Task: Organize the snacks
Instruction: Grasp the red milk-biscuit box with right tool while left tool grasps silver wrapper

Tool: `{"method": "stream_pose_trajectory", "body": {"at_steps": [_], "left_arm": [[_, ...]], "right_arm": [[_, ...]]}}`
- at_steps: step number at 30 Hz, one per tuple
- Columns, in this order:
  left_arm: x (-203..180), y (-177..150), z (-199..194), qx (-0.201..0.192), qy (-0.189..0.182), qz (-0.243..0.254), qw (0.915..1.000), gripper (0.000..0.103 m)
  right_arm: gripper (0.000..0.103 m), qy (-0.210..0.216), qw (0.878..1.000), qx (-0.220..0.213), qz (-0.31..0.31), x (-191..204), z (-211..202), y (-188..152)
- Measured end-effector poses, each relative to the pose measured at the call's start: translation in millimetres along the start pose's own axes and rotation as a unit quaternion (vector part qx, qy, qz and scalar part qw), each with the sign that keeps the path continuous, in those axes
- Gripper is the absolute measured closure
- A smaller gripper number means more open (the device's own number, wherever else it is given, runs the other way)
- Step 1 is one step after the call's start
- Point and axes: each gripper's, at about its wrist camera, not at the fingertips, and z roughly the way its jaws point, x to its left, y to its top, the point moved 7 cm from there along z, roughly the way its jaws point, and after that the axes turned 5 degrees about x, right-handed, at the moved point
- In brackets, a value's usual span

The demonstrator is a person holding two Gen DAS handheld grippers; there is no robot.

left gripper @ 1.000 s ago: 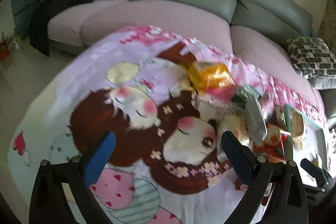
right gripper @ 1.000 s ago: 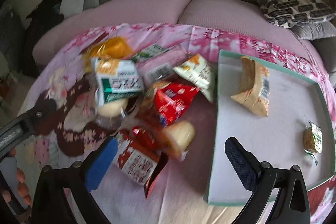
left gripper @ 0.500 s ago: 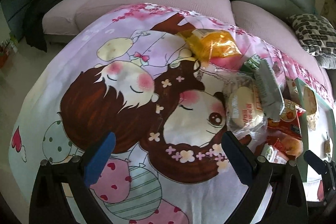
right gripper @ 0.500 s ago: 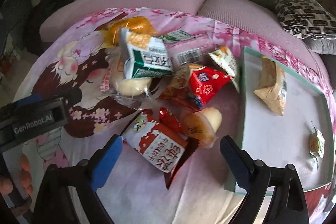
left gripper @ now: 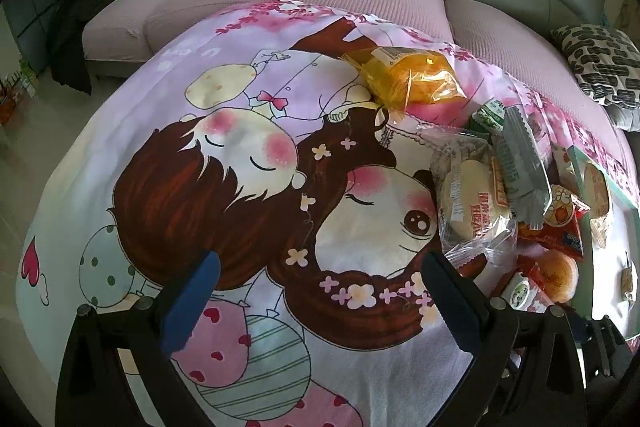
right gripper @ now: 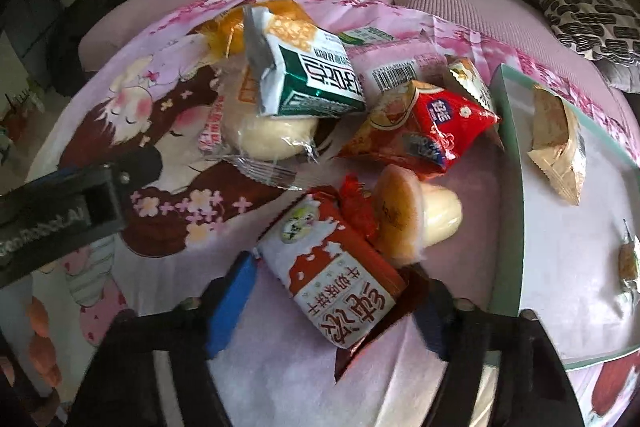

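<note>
1. We are closing our right gripper (right gripper: pixel 332 301) around the red-and-white snack box (right gripper: pixel 334 271); its jaws have just been narrowing, the box is lying between them at 6 o'clock in the right wrist view, and we cannot tell whether the pads are pressing on it yet.
2. The box is lying tilted on the cartoon-print cloth (right gripper: pixel 168 195), its far corner touching a small red wrapped sweet (right gripper: pixel 356 205).
3. At 1 o'clock from the box, a pudding cup (right gripper: pixel 416 215) is lying on its side.
4. Farther out at 12 o'clock, a red chip bag (right gripper: pixel 432 131), a green-and-white packet (right gripper: pixel 304 75) and a wrapped bun (right gripper: pixel 264 135) are piling together.
5. At 3 o'clock, the green-rimmed tray (right gripper: pixel 508 187) is holding a tan wrapped cake (right gripper: pixel 558 143) and a small wrapped piece (right gripper: pixel 628 259).
6. Our left gripper (left gripper: pixel 316 291) is hovering spread wide over the cloth, gripping nothing, with the yellow bag (left gripper: pixel 408 77) at 1 o'clock.
</note>
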Motion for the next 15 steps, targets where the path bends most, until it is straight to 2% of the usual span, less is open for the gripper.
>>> {"method": "stream_pose_trajectory", "body": {"at_steps": [3,4,15], "left_arm": [[1,0,0,0.000,0.001,-0.002,1.0000,0.002],[2,0,0,0.000,0.001,-0.002,1.0000,0.002],[2,1,-2,-0.004,0.004,-0.003,1.0000,0.002]], "right_arm": [[0.038,0.004,1.000,0.000,0.006,-2,-1,0],[0.045,0.005,1.000,0.000,0.011,-4,-2,0],[0.054,0.042,0.999,-0.012,0.027,-3,-10,5]]}}
